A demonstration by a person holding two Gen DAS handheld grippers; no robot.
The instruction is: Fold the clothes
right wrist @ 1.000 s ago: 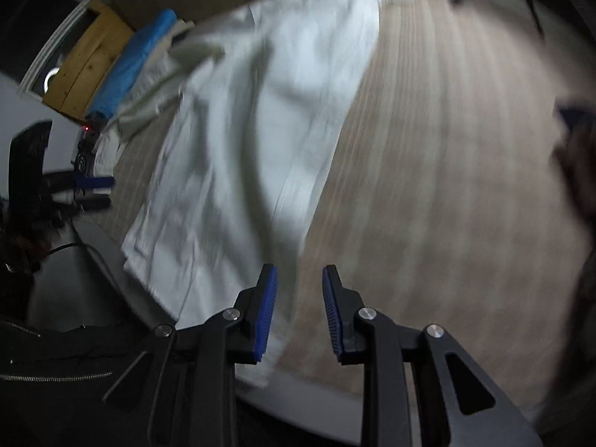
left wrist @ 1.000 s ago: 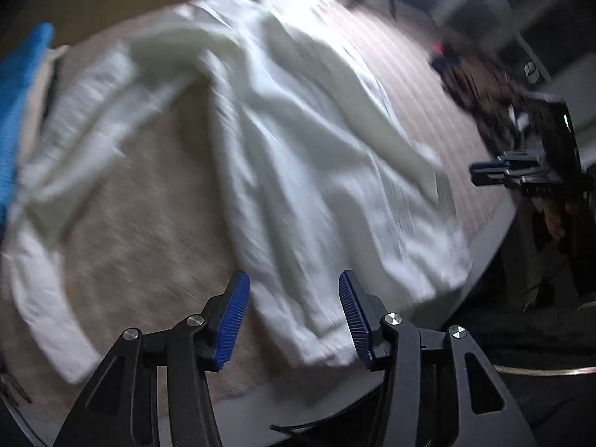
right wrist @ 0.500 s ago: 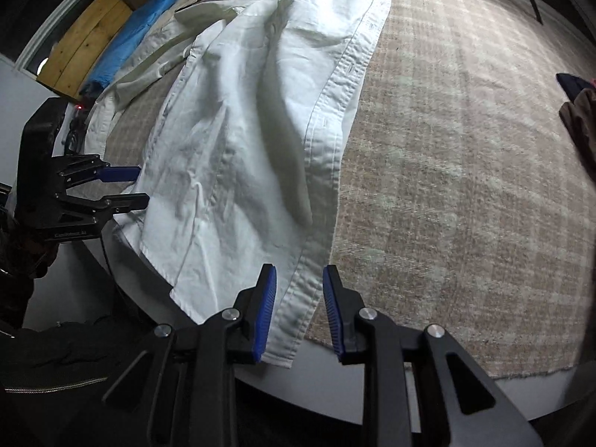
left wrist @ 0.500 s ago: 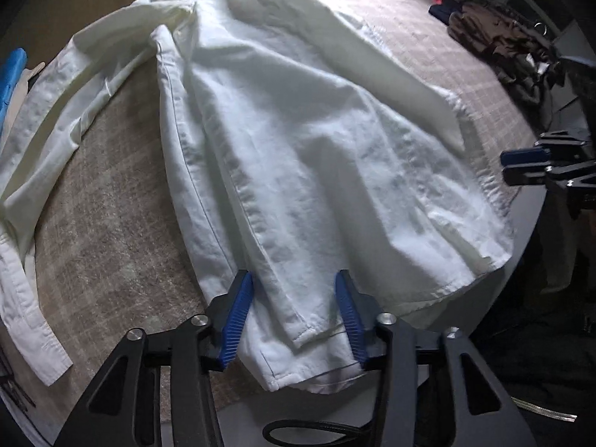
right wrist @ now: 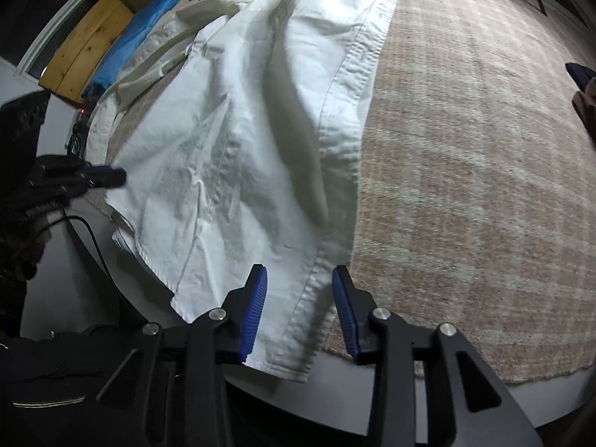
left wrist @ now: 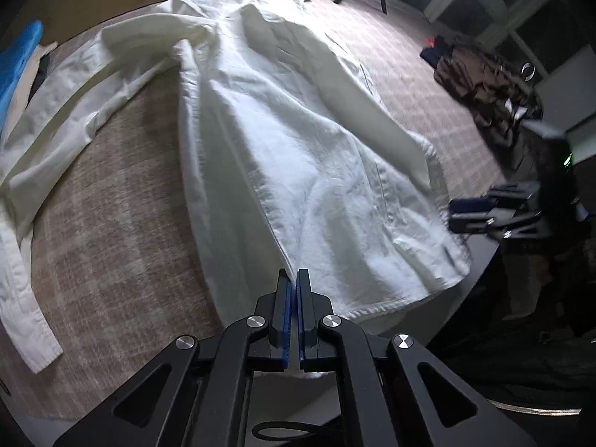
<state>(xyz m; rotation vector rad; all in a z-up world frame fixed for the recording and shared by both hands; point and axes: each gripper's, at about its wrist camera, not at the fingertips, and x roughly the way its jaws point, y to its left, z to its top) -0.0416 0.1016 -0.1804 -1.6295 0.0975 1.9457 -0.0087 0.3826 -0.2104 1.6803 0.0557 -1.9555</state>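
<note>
I have a white shirt (left wrist: 298,141) spread lengthwise over a checked cloth (right wrist: 465,149) on the round table (right wrist: 93,260), collar end far from me, hem hanging slightly over the near rim. One sleeve (left wrist: 74,119) trails off to the left side; the other lies folded along the body. A blue bundle (right wrist: 138,37) and a heap of dark clothes (left wrist: 484,82) sit at the far edges, clear of my work.

My left gripper (left wrist: 294,287) has its pads pressed together on the shirt's hem corner, where the front placket edge meets the bottom; the cloth runs straight into the closed tips. My right gripper (right wrist: 300,298) stands over the opposite hem corner with the button placket between its pads, and its jaws are opening, not yet pinching.

To do this well, I judge I should seat the right pads deep enough to catch both layers of the hem, close firmly, then lift both corners together and evenly, keeping the hem taut between them so the fold lands square rather than dragging the checked cloth along.
</note>
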